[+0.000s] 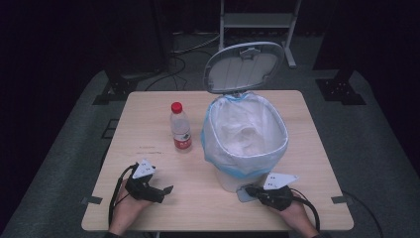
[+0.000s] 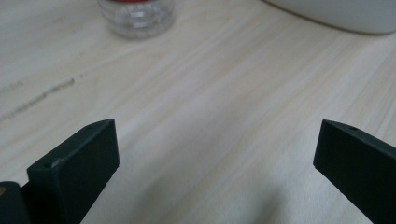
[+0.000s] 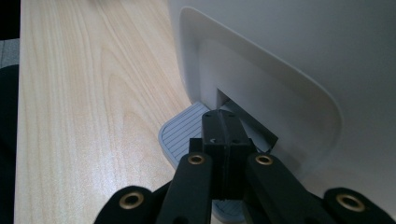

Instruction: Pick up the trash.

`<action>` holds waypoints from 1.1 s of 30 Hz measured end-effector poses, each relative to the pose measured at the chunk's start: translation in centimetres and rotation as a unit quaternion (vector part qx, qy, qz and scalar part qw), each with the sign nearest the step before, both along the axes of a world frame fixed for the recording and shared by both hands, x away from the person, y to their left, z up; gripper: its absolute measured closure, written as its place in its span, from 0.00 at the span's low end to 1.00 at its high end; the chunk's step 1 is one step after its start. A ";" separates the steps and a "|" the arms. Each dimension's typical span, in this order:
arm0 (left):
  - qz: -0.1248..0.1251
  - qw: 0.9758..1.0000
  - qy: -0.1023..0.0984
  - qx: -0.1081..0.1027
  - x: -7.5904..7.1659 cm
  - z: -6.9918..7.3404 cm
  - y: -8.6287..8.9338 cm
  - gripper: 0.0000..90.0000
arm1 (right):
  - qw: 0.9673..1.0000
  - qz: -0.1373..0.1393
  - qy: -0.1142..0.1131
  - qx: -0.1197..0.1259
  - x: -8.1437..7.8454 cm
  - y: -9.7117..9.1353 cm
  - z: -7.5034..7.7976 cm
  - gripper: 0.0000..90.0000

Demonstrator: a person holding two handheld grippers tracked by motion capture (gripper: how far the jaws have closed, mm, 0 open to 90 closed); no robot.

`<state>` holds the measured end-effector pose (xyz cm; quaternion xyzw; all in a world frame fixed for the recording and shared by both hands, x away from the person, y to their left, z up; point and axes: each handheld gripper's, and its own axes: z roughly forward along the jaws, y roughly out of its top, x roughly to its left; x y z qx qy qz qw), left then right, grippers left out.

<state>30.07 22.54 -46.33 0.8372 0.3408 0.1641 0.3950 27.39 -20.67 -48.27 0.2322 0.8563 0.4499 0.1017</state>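
Note:
A white pedal bin [image 1: 214, 148] with a white liner stands on the wooden table [image 1: 148, 114], its lid [image 1: 245, 67] raised. My right gripper [image 1: 247, 190] is at the bin's front base, shut, with its joined tips resting on the grey ribbed pedal [image 3: 180, 133]. In the right gripper view the jaws meet with nothing between them [image 3: 223, 126], just in front of the bin wall [image 3: 280, 60]. My left gripper [image 1: 166, 192] lies open near the table's front left. A clear bottle [image 1: 181, 128] with a red cap stands left of the bin. The left gripper view has wide-apart jaws [image 2: 215, 149] over bare wood, with the bottle's base [image 2: 137, 16] beyond.
The bin's base [image 2: 345, 14] shows at the top right of the left gripper view. Bare tabletop lies between the bottle and the left gripper. Dark floor, cables and a metal stand [image 1: 257, 22] lie behind the table.

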 end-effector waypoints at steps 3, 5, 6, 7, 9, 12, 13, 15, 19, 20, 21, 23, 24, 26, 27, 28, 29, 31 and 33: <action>0.000 1.000 -0.009 -0.006 0.5 0.5 -0.2 0.00 | 1.000 -0.001 0.002 0.001 0.0 0.0 0.0 1.00; 0.000 1.000 -0.015 -0.007 0.8 0.8 -0.3 0.00 | 1.000 -0.001 0.000 0.001 0.0 0.0 0.0 1.00; -0.001 1.000 -0.017 -0.012 1.0 1.0 -0.4 0.00 | 1.000 -0.001 0.000 0.001 0.0 0.0 0.0 1.00; -0.001 1.000 -0.019 -0.016 1.2 1.1 -0.4 0.00 | 1.000 0.000 0.001 0.001 0.1 0.0 0.0 1.00; -0.002 1.000 -0.018 -0.016 1.8 1.2 -0.5 0.00 | 1.000 0.000 0.002 0.002 0.1 0.0 0.0 1.00; -0.004 1.000 -0.022 -0.013 2.3 1.4 -0.5 0.00 | 1.000 0.001 0.002 0.002 0.1 -0.1 0.0 1.00; -0.004 1.000 -0.024 -0.015 2.4 1.4 -0.5 0.00 | 1.000 0.001 0.001 0.001 0.1 -0.1 0.0 1.00; -0.002 0.999 -0.028 -0.017 2.8 1.5 -0.4 0.00 | 1.000 0.000 0.002 0.003 0.1 0.0 0.0 1.00; -0.001 0.999 -0.029 -0.018 3.5 1.7 -0.2 0.00 | 1.000 -0.001 0.002 0.002 0.1 0.0 0.0 1.00; -0.001 0.999 -0.031 -0.018 3.6 1.8 -0.2 0.00 | 1.000 0.000 0.003 0.002 0.1 0.0 0.0 1.00; -0.001 0.999 -0.032 -0.019 3.7 1.9 -0.2 0.00 | 1.000 0.000 0.003 0.002 0.1 0.0 0.0 1.00; -0.001 0.999 -0.034 -0.023 3.9 2.1 -0.2 0.00 | 1.000 -0.001 0.006 0.004 0.2 -0.1 0.0 1.00; -0.003 0.999 -0.036 -0.028 4.0 2.1 -0.1 0.00 | 1.000 -0.001 0.006 0.004 0.2 -0.1 0.0 1.00; -0.005 0.999 -0.035 -0.036 4.3 2.1 -0.1 0.00 | 1.000 -0.002 0.005 0.003 0.1 -0.1 0.0 1.00; -0.005 0.999 -0.036 -0.037 4.5 2.0 0.0 0.00 | 1.000 -0.002 0.006 0.004 0.1 -0.1 0.0 1.00; -0.002 0.999 -0.038 -0.039 4.6 2.0 0.1 0.00 | 1.000 -0.002 0.006 0.004 0.1 -0.1 0.0 1.00; -0.003 0.999 -0.035 -0.037 4.8 2.0 0.1 0.00 | 1.000 -0.002 0.007 0.004 0.2 -0.1 0.0 1.00; -0.002 0.999 -0.037 -0.030 5.1 2.2 0.1 0.00 | 1.000 -0.002 0.009 0.005 0.2 -0.1 0.0 1.00; -0.002 0.998 -0.044 -0.037 5.4 2.5 0.1 0.00 | 1.000 -0.003 0.008 0.004 0.1 -0.1 0.0 1.00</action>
